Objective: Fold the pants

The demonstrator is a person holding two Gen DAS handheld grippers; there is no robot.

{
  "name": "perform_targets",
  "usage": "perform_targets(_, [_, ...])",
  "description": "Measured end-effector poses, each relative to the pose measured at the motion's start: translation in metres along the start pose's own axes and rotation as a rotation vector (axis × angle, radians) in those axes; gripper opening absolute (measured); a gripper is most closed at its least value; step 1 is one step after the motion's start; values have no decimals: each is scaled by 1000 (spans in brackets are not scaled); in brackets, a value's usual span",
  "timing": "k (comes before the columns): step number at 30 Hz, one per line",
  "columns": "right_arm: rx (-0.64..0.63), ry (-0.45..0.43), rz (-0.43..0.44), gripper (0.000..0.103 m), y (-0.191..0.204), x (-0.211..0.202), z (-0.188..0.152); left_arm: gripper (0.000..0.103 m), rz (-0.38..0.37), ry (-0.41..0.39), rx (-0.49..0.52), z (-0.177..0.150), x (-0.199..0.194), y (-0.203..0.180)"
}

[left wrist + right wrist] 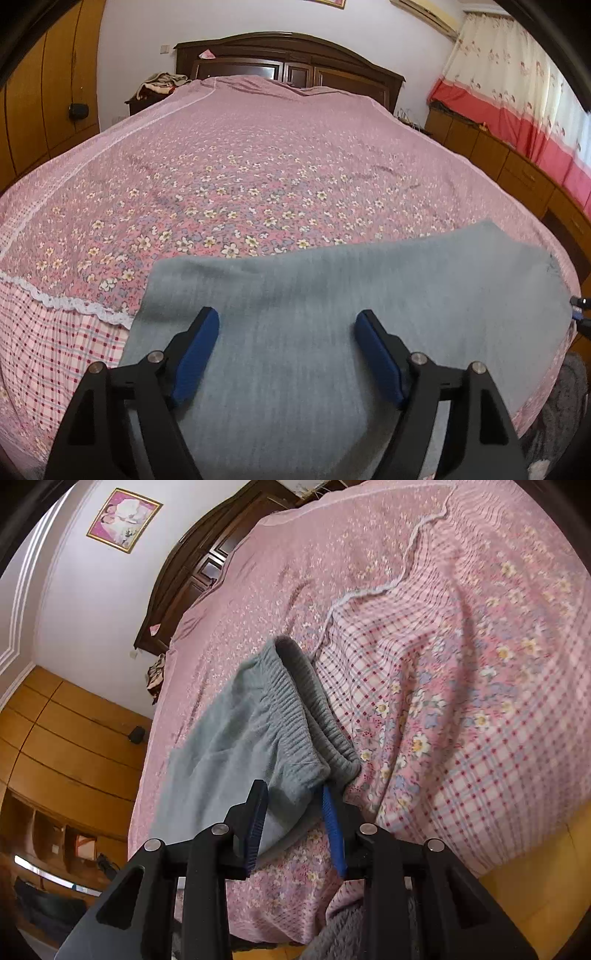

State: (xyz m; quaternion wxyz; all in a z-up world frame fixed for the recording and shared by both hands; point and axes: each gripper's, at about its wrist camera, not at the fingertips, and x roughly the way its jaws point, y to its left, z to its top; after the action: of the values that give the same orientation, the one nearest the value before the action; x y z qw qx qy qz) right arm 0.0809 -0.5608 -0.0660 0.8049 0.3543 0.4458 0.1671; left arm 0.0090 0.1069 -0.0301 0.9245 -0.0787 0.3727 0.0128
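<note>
Left tool [287, 325]: jaws spread wide, blue pads either side of grey cloth, not pressing it; nothing held. The pants [332, 302], grey-blue knit, fill the lower centre of the left wrist view and lie flat on the near edge of the bed [258, 155], far edge running up to the right. Right tool [295, 794]: jaws partly closed, pinching the corner of the pants at the elastic waistband [295, 705], which runs up from the pads toward frame centre and gapes open at its top end. Judgement: a fold is being laid, the right tool bringing the waistband end over while the left has let go; fold not yet settled, since the waistband stands lifted. Next move probably calls for lowering that end flat, edges matched, then opening the right jaws without dragging the cloth; soft knit may slide or bunch. Surface: pink floral bedspread [221, 192] with lace trim and a checked border, some creases. Room: wooden wardrobe [48, 92] at far left, dark headboard [291, 55] top centre, curtain [517, 103] at upper right
</note>
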Motion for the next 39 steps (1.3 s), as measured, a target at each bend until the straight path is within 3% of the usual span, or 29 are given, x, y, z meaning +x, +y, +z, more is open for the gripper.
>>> perform_targets(3, [-6,-6,24,31,1,4,1,80,-5,0,-5,0,1,2])
perform_targets(4, [-11,-12,14,27,3,6,3,80,-7,0,-8,0,1,3])
perform_targets(5, [-7,-20,-3,10,3,7,4,80,-7,1,-8,0,1,3])
perform_targets(16, [-139,-63,-88,9,25,-19,12,81,2,2,19,-2,3,2])
perform_targets(20, [-146,-3,-153,9,21,-1,14,81,7,3,25,-2,4,2])
perform_targets(22, [-138,14,-138,10,16,6,15,81,10,3,28,-2,4,1])
perform_targets(25, [-121,-36,-66,21,13,-6,16,81,10,3,29,-2,4,0])
perform_targets(28, [-148,-78,-91,41,13,-22,19,82,11,3,29,-1,5,-1])
perform_targets(34, [-122,-30,-5,53,-1,-19,28,82,10,3,29,-2,5,-1])
perform_targets(39, [-118,-23,-15,53,-4,-3,26,82,8,3,30,-2,5,-1])
